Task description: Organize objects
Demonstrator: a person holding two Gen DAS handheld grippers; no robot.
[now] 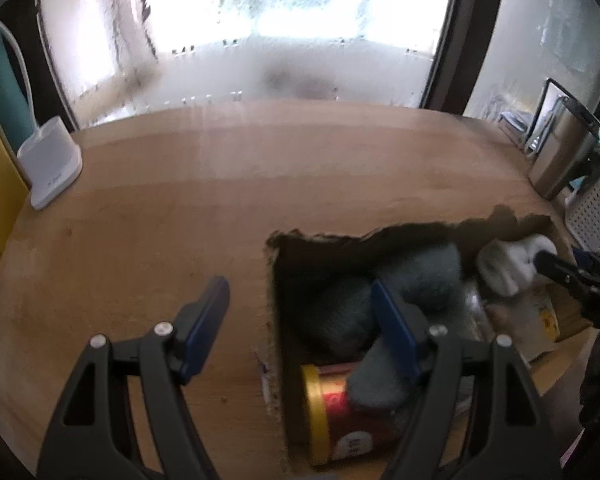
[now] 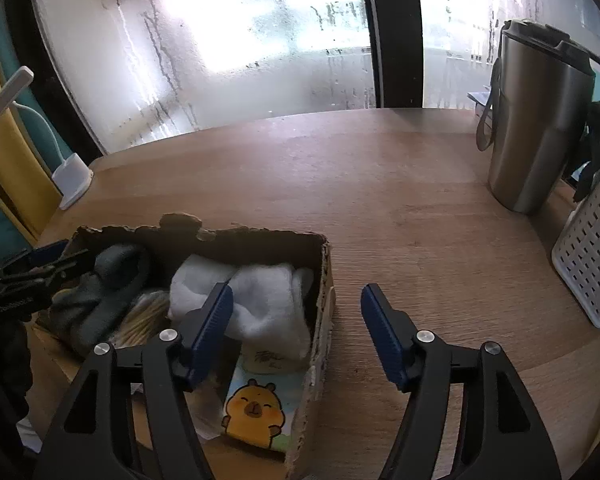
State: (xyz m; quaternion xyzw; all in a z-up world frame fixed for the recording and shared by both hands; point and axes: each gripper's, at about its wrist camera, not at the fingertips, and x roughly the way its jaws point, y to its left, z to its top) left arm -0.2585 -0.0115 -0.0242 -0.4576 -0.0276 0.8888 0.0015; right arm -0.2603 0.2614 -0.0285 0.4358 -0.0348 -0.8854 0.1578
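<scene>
Both claws spread, empty: left claw [image 1: 300,312], right claw [image 2: 296,320]. Cardboard box [image 2: 324,280] at near tabletop [image 2: 380,184] edge already holds grey socks [image 2: 108,280], white socks [image 2: 268,300], red can [image 1: 340,420], capybara card [image 2: 256,408]. No loose items visible; I judge task nearly done.

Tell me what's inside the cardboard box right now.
The cardboard box holds grey socks, white socks, a red gold-lidded can, a yellow cartoon card and a pale bundle. Whatever lies beneath the socks is covered.
</scene>
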